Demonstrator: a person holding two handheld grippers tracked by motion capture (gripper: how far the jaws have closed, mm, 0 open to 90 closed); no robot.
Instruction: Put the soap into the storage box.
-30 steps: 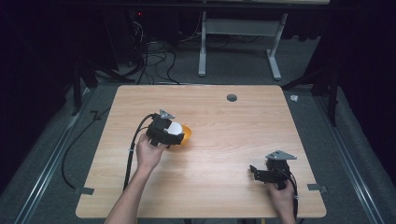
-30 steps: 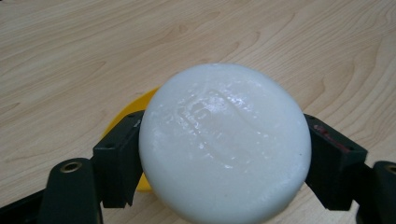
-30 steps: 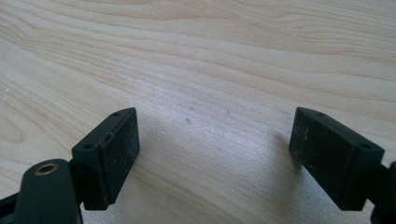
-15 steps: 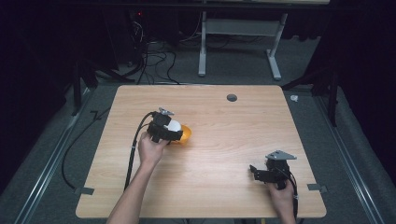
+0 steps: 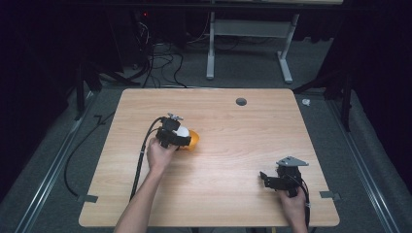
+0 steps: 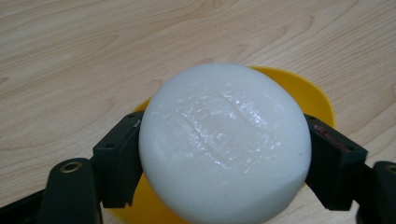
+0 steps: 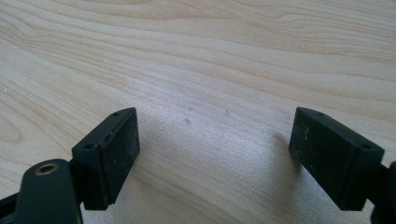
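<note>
White puck (image 6: pixel 224 144) clamped between left gripper (image 6: pixel 224 161) fingers, broad round face toward camera, flat axis running finger to finger. Directly over yellow bowl (image 6: pixel 313 95) on tabletop (image 5: pixel 233 121), left of centre. Right gripper (image 7: pixel 215 156) fingers wide apart over bare wood.
</note>
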